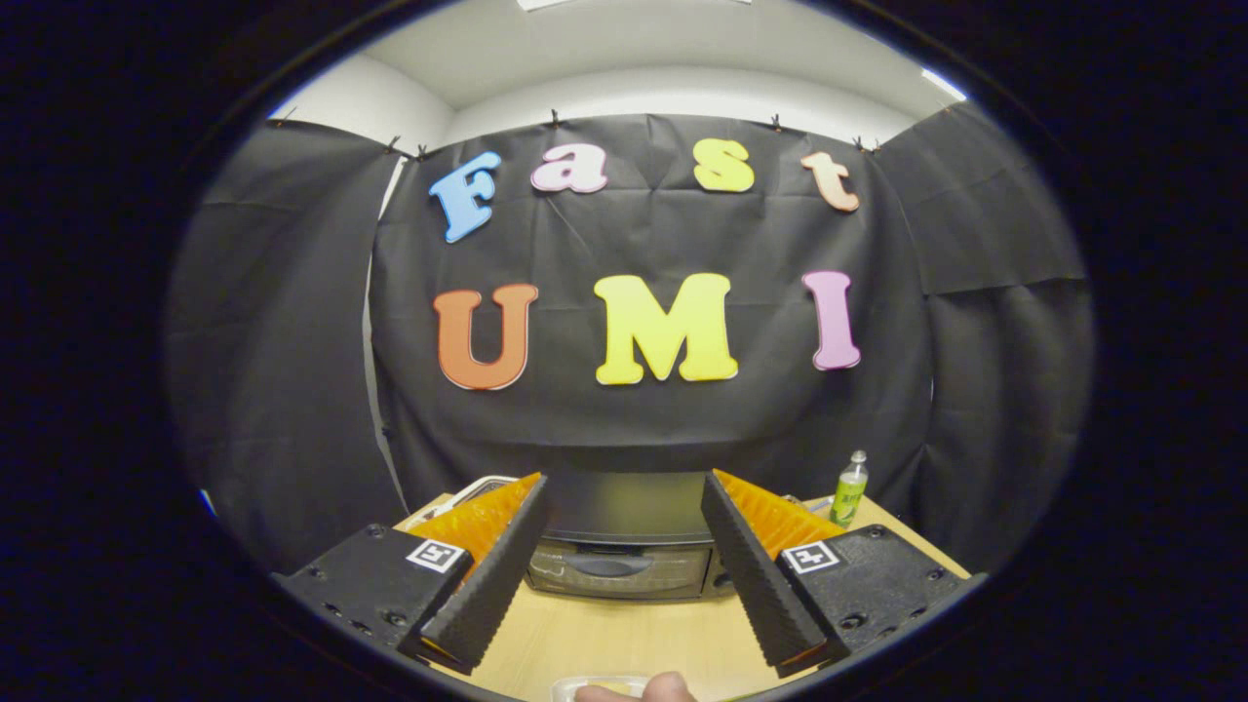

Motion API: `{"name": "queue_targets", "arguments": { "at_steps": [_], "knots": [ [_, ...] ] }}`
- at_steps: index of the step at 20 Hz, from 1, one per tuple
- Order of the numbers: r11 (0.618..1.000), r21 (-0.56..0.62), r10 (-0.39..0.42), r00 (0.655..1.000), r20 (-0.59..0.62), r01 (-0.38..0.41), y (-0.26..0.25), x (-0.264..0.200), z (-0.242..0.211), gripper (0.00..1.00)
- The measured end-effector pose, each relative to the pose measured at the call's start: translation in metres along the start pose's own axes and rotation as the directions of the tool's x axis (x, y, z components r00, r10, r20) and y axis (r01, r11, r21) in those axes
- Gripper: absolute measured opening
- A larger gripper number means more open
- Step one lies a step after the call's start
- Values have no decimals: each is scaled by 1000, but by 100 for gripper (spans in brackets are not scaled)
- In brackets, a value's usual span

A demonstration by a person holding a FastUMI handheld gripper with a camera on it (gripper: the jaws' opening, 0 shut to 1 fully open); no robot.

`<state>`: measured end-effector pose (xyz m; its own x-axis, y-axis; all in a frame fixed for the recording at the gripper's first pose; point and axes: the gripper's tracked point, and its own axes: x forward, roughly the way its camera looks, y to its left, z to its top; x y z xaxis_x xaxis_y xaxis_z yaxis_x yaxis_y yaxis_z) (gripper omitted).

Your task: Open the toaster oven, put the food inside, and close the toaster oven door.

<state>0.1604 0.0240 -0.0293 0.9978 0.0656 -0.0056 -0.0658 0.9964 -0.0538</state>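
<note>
A white object (485,483) peeks out beyond the left finger, at the worktop's (624,634) far left. The claw (624,502) stands wide apart, gripping nothing. The toaster oven (624,546) sits between and beyond the fingers, door closed. Further right, a green bottle (849,489) stands upright near the black cloth wall (634,429). A fingertip (643,689) and a clear container's rim (595,685) show nearest the camera.
</note>
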Motion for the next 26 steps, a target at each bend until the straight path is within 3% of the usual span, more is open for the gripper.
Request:
{"name": "queue_targets", "arguments": {
  "at_steps": [9, 15, 23, 26],
  "knots": [
    [1000, 18, -4, 972, -234, 8, 19, 137, -140, 100],
    [999, -9, -40, 975, -221, 39, 15, 152, -168, 100],
    [1000, -25, -18, 982, -189, 14, 16, 154, -170, 100],
    [1000, -7, 2, 974, -227, -3, 16, 146, -178, 100]
  ]
}}
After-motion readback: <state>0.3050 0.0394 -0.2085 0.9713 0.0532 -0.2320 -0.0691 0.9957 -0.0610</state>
